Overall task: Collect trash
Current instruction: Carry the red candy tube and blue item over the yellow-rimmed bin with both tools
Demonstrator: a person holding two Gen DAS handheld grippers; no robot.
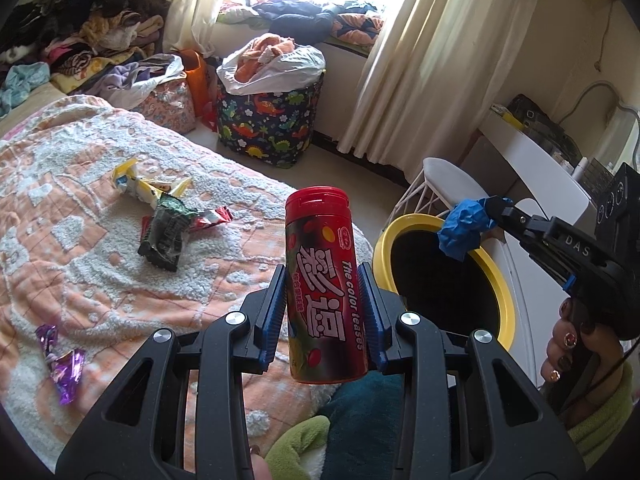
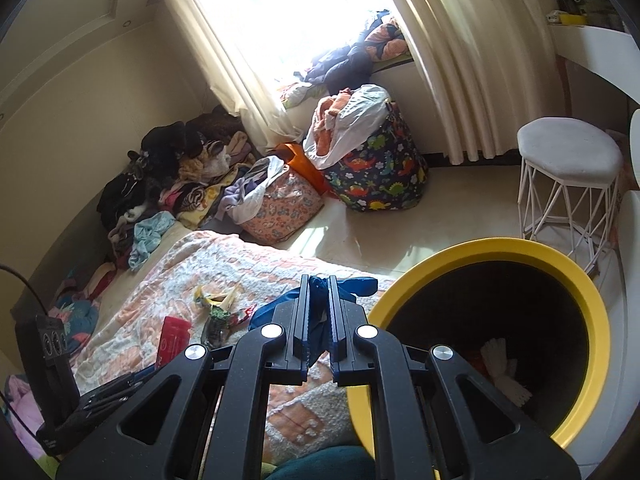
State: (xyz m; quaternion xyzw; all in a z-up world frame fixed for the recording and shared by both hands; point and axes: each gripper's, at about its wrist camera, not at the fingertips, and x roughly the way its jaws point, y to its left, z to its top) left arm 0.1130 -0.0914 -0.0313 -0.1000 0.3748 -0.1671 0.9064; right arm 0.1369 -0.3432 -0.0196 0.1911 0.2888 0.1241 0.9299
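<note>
My left gripper (image 1: 323, 280) is shut on a red candy canister (image 1: 322, 280) with a red lid, held upright over the edge of the bed. My right gripper (image 2: 319, 286) is shut on a crumpled blue wrapper (image 2: 320, 308); in the left wrist view that blue wrapper (image 1: 462, 230) hangs over the rim of the yellow-rimmed bin (image 1: 506, 284). The bin (image 2: 600, 320) stands beside the bed, dark inside, with white and red trash at its bottom. On the blanket lie a yellow-white wrapper (image 1: 140, 182), a dark green wrapper (image 1: 166, 232), a red wrapper (image 1: 214, 218) and a purple wrapper (image 1: 60, 360).
The bed has an orange and white blanket (image 1: 80, 264). A dinosaur-print laundry bag (image 1: 268, 120), a floral bag (image 1: 168, 100) and heaped clothes (image 1: 80, 32) stand beyond it. A white stool (image 2: 568, 176) and a white desk (image 1: 536, 160) are behind the bin. A person's hand (image 1: 568, 344) holds the right gripper.
</note>
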